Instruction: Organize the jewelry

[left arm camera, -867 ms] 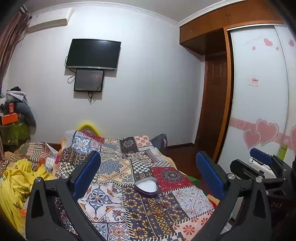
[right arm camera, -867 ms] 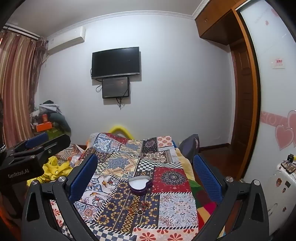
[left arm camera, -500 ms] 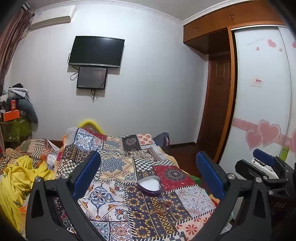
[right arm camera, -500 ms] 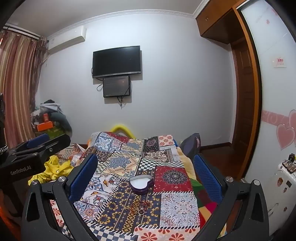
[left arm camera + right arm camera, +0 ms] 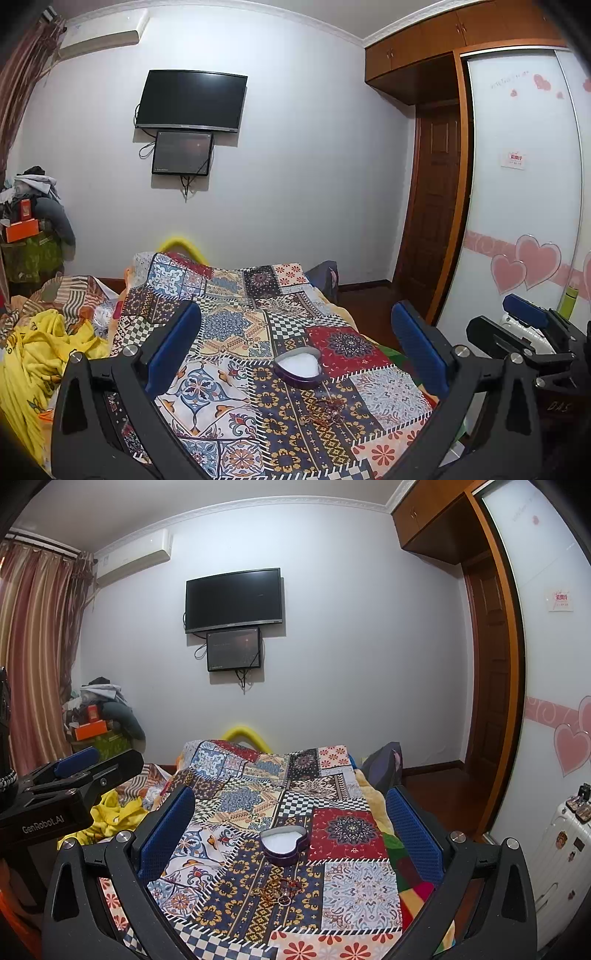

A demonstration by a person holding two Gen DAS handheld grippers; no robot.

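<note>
A purple heart-shaped box (image 5: 300,367) with a white inside lies open on the patchwork cloth (image 5: 229,325); it also shows in the right wrist view (image 5: 283,843). A small pile of jewelry (image 5: 325,410) lies on the cloth just in front of the box, and shows in the right wrist view (image 5: 279,889). My left gripper (image 5: 295,343) is open and empty, held above and short of the box. My right gripper (image 5: 290,821) is open and empty, likewise short of the box. Each gripper shows at the edge of the other's view.
The cloth covers a raised surface with its right edge (image 5: 399,882) near a wardrobe (image 5: 517,206) and a white suitcase (image 5: 561,845). Yellow clothes (image 5: 33,354) lie at the left. A TV (image 5: 190,100) hangs on the far wall.
Both views have shifted slightly; the box and jewelry sit a little further right in each. Both grippers stay open and nothing was touched.
</note>
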